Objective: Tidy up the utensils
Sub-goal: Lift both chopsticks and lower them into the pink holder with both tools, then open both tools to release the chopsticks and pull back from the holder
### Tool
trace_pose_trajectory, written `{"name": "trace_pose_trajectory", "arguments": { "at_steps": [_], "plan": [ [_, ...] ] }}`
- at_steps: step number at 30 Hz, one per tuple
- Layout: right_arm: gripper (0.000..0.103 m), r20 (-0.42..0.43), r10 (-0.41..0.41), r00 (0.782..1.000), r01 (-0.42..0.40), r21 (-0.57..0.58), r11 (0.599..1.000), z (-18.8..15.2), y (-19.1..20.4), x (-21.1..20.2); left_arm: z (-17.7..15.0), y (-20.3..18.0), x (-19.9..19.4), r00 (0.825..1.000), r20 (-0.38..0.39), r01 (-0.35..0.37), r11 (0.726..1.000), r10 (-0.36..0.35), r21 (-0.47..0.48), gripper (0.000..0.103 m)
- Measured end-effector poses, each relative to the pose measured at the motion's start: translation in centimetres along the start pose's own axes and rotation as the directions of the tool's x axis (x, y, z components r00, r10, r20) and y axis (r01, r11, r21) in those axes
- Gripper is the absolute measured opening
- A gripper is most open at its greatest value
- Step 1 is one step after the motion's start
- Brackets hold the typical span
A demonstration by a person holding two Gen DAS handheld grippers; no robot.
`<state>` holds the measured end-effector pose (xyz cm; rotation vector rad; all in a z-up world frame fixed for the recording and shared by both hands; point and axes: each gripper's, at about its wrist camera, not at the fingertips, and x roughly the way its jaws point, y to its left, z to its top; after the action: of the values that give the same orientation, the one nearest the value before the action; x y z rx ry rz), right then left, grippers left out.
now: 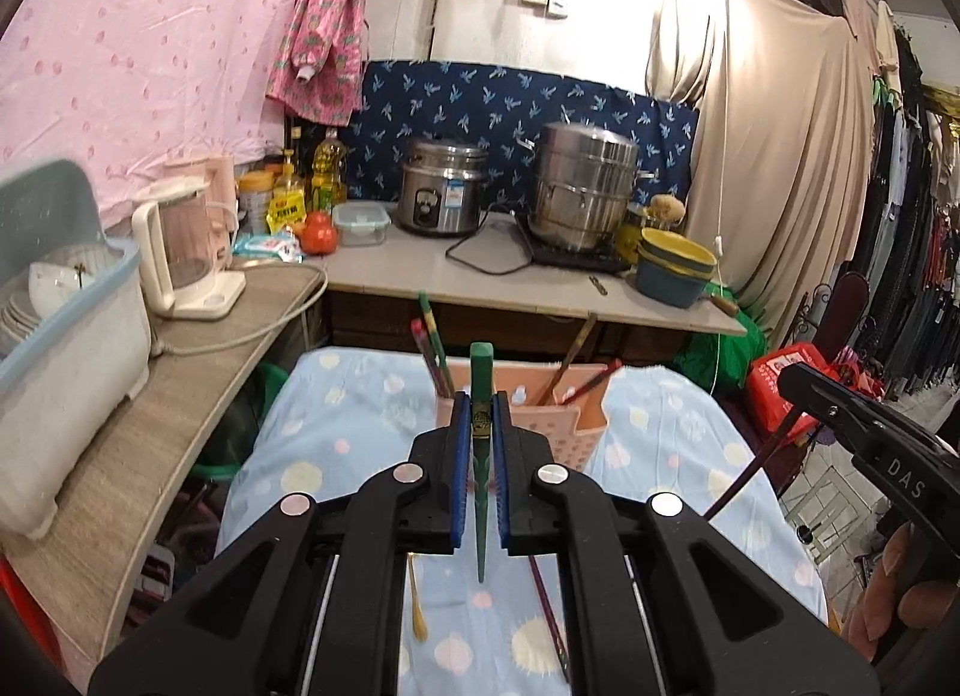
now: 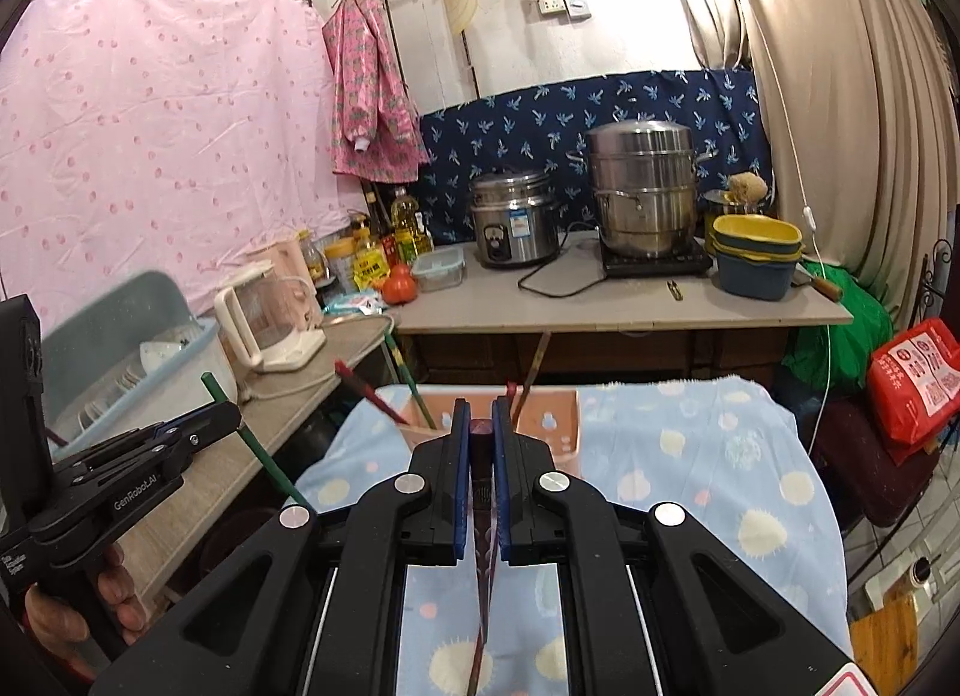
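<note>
My left gripper (image 1: 481, 414) is shut on a green chopstick (image 1: 480, 384), held upright above the blue dotted cloth (image 1: 360, 426). It also shows in the right wrist view (image 2: 198, 426) with the green chopstick (image 2: 264, 456). My right gripper (image 2: 480, 426) is shut on a dark maroon chopstick (image 2: 480, 438); it shows at the right of the left wrist view (image 1: 798, 378) with that chopstick (image 1: 756, 462). A pink utensil holder (image 1: 570, 426) (image 2: 552, 426) with several chopsticks stands just beyond both grippers. A maroon chopstick (image 1: 549, 618) and a yellow utensil (image 1: 415, 606) lie on the cloth.
A counter (image 1: 420, 270) behind holds a rice cooker (image 1: 441, 192), a steamer pot (image 1: 585, 192) and stacked basins (image 1: 675, 270). A side shelf (image 1: 180, 396) at left carries a kettle (image 1: 186, 252) and a dish rack (image 1: 60, 324). A red bag (image 2: 918, 384) stands at right.
</note>
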<state>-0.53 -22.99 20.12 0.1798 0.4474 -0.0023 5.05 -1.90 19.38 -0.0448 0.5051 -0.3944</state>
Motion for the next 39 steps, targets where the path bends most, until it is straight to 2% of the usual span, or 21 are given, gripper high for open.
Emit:
{"name": "trace_pose_trajectory", "arguments": {
  "at_steps": [13,18,22,29,34,37,38,39],
  "plan": [
    [0.007,0.120,0.014,0.993,-0.014,-0.004,1.000,10.4,1.1,4.5,10.1,-1.0,2.7,0.986,0.165,-0.015,1.000,0.012,0.017,0.007],
    [0.007,0.144,0.011,0.990,-0.012,0.004,1.000,12.4,1.6,7.3,12.2,-0.8,4.7,0.982,0.189,-0.017,1.000,0.016,0.001,0.007],
    [0.007,0.124,0.018,0.992,-0.022,0.029,0.999,12.2,1.2,10.5,12.3,0.0,7.1,0.984,0.176,-0.020,1.000,0.023,-0.015,0.007],
    [0.007,0.035,0.017,0.999,-0.019,0.035,0.999,9.5,0.6,15.6,9.9,1.3,11.9,0.993,0.110,-0.032,0.999,0.036,-0.036,0.007],
    [0.007,-0.023,0.000,1.000,0.001,0.040,0.999,7.3,-0.2,17.9,7.9,2.1,14.6,0.998,0.049,-0.037,0.998,0.040,-0.054,0.007],
    [0.007,-0.040,-0.041,0.998,0.042,0.018,0.999,6.0,-0.7,18.5,7.1,2.5,15.1,0.998,0.037,-0.051,0.997,0.053,-0.051,0.007],
    [0.013,-0.037,-0.051,0.998,0.052,0.020,0.998,5.8,-0.9,18.5,7.0,2.6,15.2,0.998,0.036,-0.058,0.997,0.060,-0.053,0.009],
    [0.021,-0.037,-0.067,0.997,0.068,0.018,0.998,5.5,-1.1,18.4,6.7,2.8,15.1,0.997,0.037,-0.067,0.996,0.069,-0.059,0.016]
  ]
}}
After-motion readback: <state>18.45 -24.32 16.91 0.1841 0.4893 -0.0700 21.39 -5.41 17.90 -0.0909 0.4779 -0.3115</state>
